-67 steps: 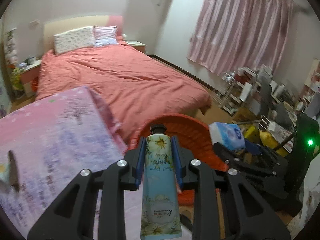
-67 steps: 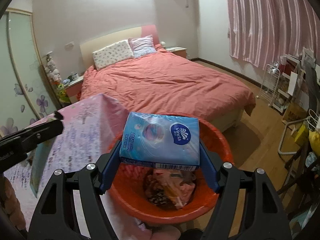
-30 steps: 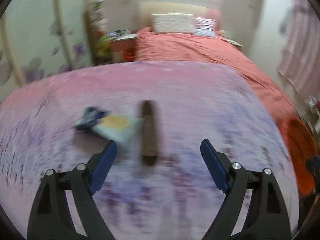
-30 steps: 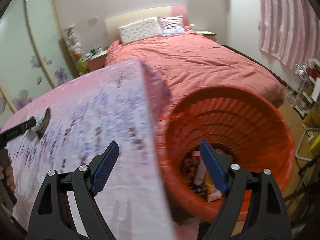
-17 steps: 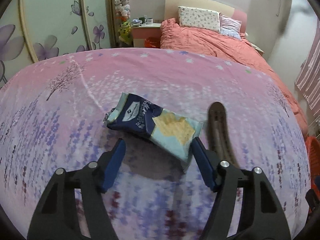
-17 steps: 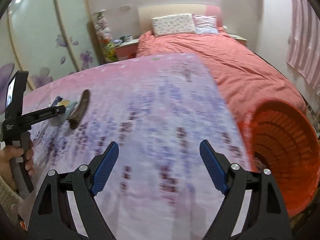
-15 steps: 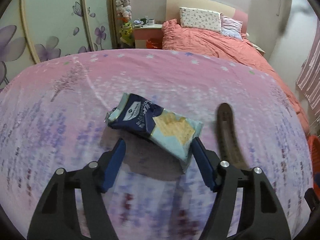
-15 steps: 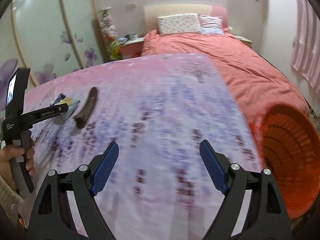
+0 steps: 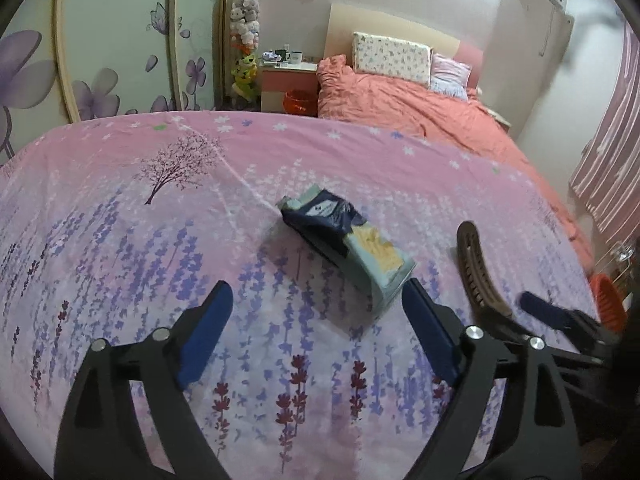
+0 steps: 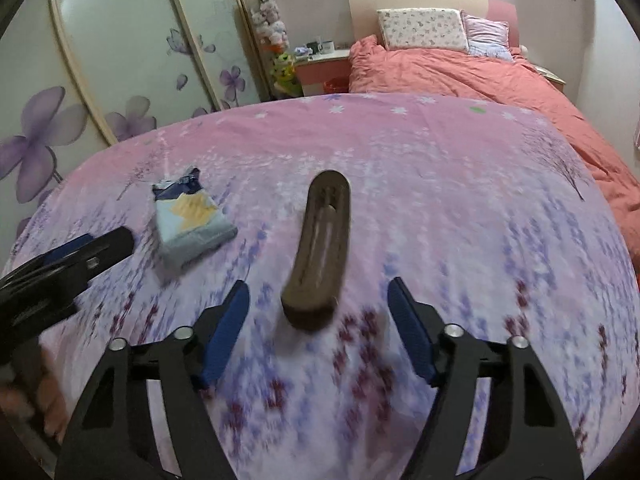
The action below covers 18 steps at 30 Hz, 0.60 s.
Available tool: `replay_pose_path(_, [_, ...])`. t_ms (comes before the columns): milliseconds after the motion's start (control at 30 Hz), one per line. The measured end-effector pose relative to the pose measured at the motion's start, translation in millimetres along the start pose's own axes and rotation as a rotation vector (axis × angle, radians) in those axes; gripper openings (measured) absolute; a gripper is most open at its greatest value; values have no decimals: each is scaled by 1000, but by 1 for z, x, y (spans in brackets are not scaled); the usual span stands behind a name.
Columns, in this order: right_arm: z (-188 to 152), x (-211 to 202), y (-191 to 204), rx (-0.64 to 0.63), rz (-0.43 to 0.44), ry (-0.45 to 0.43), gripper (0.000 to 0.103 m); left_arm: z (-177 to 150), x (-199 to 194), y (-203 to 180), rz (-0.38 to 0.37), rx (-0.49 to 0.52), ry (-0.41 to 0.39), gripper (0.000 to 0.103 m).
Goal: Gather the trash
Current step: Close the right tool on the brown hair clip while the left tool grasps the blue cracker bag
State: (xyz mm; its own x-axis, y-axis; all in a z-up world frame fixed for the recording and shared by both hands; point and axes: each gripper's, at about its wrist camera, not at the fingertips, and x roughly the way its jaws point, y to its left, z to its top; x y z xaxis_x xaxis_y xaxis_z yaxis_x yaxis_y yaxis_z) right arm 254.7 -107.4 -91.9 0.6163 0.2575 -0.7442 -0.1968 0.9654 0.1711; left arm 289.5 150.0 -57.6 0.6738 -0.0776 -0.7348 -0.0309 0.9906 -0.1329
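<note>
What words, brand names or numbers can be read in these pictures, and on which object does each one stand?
None can be read.
Snack packet: a pale logo patch on its dark blue part, lettering too small and blurred.
Brown curved tray: no writing visible.
Mugs on the nightstand: too small to tell.

Orange bin (image 9: 608, 312) largely cut off at frame edge; hand (image 10: 24, 404) blurred; packet (image 9: 348, 248) lettering unreadable.

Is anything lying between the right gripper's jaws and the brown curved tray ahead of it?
No. In the right wrist view only bare floral cloth separates the empty right gripper from the brown tray.
</note>
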Motion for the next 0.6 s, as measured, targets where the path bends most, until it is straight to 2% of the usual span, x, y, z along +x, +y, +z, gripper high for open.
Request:
replay_pose_path(67, [4, 8, 0, -7, -29, 18, 43, 4, 2, -2, -8, -15, -3, 89])
replay_pose_path(133, [3, 6, -4, -11, -52, 16, 31, 9, 8, -4, -8, -35, -3, 95])
replay_pose_path(233, [-8, -6, -18, -1, -83, 4, 31, 17, 23, -13, 24, -55, 9, 99])
replay_pose_path(500, [-34, -34, -58, 43, -154, -12, 31, 33, 80, -33, 174, -47, 83, 99])
replay_pose_path(600, [-38, -38, -67, 59, -159, -14, 31, 36, 89, -32, 158, -36, 95, 82])
